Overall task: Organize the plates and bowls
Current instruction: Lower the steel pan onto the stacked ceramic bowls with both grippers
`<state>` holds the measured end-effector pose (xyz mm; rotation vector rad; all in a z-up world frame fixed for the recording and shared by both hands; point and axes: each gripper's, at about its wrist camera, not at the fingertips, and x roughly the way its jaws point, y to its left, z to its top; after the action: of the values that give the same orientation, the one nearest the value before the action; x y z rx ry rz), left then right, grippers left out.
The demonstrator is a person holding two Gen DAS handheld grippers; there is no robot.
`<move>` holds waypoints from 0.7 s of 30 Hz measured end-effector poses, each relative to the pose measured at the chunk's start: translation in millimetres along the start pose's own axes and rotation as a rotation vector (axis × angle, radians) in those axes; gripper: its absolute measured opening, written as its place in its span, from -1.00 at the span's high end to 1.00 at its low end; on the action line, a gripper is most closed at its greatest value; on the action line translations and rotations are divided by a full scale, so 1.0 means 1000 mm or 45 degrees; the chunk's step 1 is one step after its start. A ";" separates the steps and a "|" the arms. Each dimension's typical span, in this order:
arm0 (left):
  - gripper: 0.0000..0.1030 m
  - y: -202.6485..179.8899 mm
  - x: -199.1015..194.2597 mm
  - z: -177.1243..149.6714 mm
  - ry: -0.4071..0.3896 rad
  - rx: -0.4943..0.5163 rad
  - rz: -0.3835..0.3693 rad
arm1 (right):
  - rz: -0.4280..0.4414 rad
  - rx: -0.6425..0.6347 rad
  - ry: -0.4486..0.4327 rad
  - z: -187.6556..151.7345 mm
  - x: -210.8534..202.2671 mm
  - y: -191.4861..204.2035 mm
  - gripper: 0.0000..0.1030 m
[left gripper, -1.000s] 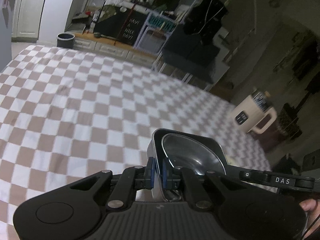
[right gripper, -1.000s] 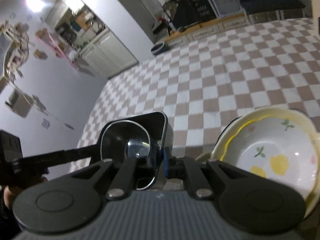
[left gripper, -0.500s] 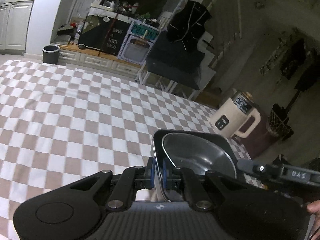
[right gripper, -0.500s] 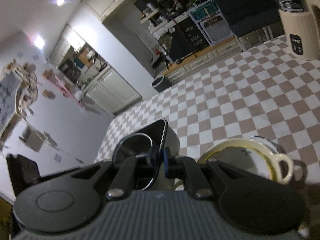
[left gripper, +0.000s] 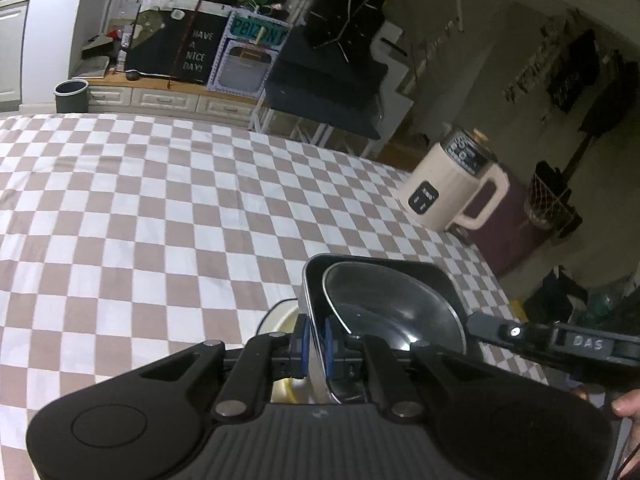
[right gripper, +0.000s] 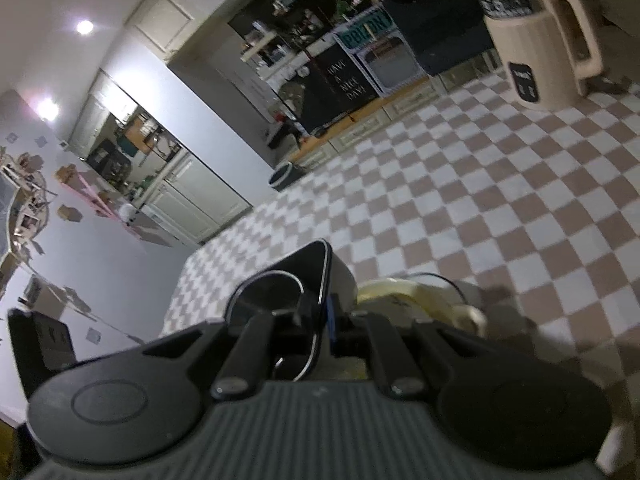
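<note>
A square metal tray (left gripper: 416, 276) with rounded corners is held above the checked surface (left gripper: 160, 216), a round steel bowl (left gripper: 392, 308) nested inside it. The left claw (left gripper: 315, 340) is clenched on the tray's left wall, blue pads (left gripper: 303, 340) on either side of the rim. The right claw (right gripper: 320, 316) grasps the opposite wall of the same tray (right gripper: 316, 264), seen edge-on in the right wrist view; the bowl's rim (right gripper: 276, 280) shows inside it. In the left wrist view the right tool (left gripper: 560, 344) reaches in from the right, with a fingertip (left gripper: 626, 404) of the person's hand at the frame edge. Below and right of the tray sits a pale yellow bowl (right gripper: 416, 296) with a handle, partly hidden. At the far right of the surface stands a cream kettle-like jug (left gripper: 448, 188). Beyond the surface, a dark bin (left gripper: 71, 95) stands on the floor.
</note>
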<state>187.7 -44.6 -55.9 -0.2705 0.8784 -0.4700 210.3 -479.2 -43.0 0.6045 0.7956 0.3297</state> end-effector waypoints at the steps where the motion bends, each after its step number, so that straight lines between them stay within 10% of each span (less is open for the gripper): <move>1: 0.86 -0.003 0.003 0.000 0.008 0.009 0.000 | -0.019 0.002 0.013 -0.001 0.002 -0.005 0.83; 21: 0.85 -0.016 0.044 -0.014 0.149 0.097 0.090 | -0.128 -0.023 0.147 -0.005 0.015 -0.029 0.82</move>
<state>196.1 -80.8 -87.0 -0.1429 0.9785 -0.4558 217.5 -492.3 -71.9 0.5296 0.9296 0.2809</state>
